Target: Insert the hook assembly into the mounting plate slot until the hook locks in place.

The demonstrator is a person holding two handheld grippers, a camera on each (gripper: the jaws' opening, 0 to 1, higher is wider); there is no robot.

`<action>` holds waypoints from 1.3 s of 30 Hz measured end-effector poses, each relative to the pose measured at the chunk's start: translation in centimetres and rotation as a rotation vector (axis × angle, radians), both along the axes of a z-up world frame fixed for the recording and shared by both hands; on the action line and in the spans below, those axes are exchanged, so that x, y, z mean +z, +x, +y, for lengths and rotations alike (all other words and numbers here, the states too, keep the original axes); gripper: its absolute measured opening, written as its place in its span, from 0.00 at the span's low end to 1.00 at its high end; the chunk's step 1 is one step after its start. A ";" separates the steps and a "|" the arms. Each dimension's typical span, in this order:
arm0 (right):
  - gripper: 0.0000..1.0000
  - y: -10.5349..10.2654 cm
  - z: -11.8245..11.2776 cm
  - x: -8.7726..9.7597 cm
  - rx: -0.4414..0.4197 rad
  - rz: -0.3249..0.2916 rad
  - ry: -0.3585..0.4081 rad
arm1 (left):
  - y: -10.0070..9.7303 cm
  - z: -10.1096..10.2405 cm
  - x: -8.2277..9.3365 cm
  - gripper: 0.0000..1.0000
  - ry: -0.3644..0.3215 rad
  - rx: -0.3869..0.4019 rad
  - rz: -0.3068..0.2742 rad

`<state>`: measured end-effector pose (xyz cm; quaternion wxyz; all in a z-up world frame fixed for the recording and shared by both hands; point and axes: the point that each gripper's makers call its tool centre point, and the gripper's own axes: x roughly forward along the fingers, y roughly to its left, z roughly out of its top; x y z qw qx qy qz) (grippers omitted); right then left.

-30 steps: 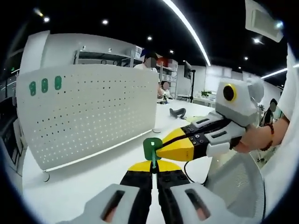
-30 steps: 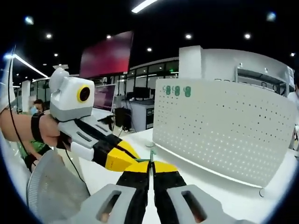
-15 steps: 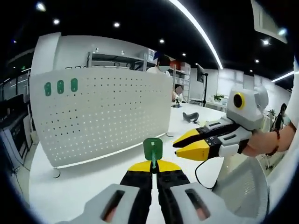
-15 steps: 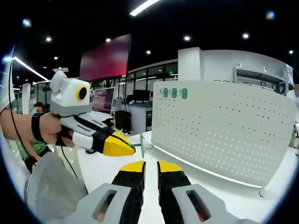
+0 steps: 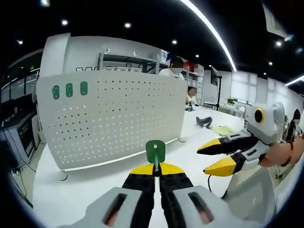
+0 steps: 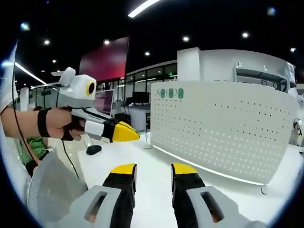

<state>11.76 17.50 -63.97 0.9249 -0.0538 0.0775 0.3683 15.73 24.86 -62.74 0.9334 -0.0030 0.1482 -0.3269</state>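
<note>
Left tool (image 5: 156, 167) clamped on green hook (image 5: 155, 151); right tool (image 6: 153, 172) apart. We advise squaring hook to pegboard (image 5: 114, 118), centre frame, before pushing.

- We see a small green plastic hook assembly (image 5: 155, 152) upright, clamped at its stem.
- We see a white perforated mounting plate (image 5: 118, 118) (image 6: 223, 128) standing upright on the white table.

dark ceiling (image 5: 142, 19), strip lights (image 5: 209, 33)
</note>
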 end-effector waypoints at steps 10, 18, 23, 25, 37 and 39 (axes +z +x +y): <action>0.36 0.0 -1.3 -0.7 -0.012 0.019 0.009 | 1.7 -0.3 1.1 0.02 -0.066 0.062 0.021; 0.38 0.0 -2.0 -0.7 -0.017 0.030 0.027 | 4.0 0.6 2.2 0.02 -0.072 0.136 0.005; 0.40 -0.2 -2.3 -0.9 -0.018 0.035 0.028 | 5.1 1.1 2.5 0.02 -0.059 0.174 0.001; 0.42 -0.3 -2.4 -1.0 -0.022 0.038 0.033 | 5.6 1.0 2.7 0.02 -0.067 0.173 0.005; 0.60 -0.4 -3.0 -1.3 -0.045 0.031 0.034 | 7.5 0.9 3.3 0.02 -0.046 0.218 0.019; 0.60 -0.5 -3.0 -1.2 -0.043 0.030 0.039 | 7.9 1.0 3.6 0.02 -0.044 0.222 0.014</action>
